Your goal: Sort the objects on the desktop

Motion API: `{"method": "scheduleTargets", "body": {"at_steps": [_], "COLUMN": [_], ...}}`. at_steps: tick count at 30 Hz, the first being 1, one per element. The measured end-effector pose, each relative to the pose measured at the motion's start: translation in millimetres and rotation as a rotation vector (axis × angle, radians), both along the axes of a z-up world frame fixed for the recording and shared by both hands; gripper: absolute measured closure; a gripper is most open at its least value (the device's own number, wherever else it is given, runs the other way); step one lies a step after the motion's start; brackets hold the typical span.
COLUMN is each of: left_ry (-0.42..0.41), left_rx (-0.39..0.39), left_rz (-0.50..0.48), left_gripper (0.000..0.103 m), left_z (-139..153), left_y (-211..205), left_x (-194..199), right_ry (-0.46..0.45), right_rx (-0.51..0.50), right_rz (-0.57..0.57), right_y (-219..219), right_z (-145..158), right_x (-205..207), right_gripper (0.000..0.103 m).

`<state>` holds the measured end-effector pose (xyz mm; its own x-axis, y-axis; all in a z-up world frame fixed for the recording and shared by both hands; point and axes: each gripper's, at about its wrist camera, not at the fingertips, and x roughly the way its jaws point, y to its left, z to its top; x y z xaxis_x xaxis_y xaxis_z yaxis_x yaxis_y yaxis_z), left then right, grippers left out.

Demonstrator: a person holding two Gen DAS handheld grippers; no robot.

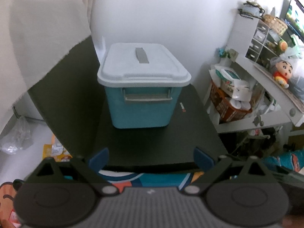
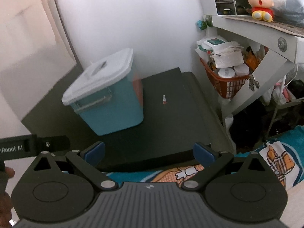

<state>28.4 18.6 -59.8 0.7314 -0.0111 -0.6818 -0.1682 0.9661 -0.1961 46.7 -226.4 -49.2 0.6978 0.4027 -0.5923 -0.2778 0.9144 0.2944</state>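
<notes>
- One small red-and-white stick-shaped object [image 2: 164, 99] lies on the black desk [image 2: 171, 129], just right of the lidded blue plastic bin [image 2: 110, 106], long axis pointing away.
- Right gripper [image 2: 149, 153], released and empty, looks nearer.
- Left gripper [image 1: 151, 158] likewise spread, empty.

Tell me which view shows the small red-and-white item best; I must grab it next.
The right wrist view: the item lies in open sight on the table, right of the bin. The left wrist view shows it smaller and blurrier.
</notes>
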Motion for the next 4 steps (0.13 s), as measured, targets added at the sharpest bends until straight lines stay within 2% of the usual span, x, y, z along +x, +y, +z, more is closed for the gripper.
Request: {"method": "scheduleTargets", "body": {"at_steps": [4], "left_ry": [0.015], "left_rx": [-0.014], "left_rz": [0.0], "left_gripper": [0.005], "left_z": [-9.7], "left_y": [6.8], "left_x": [3.4], "right_ry": [0.001], "right_rx": [-0.059], "right_rz": [0.019], "right_y": [9.1], "right_z": [-3.9], "right_x": [0.3], "right_gripper": [0.002]}}
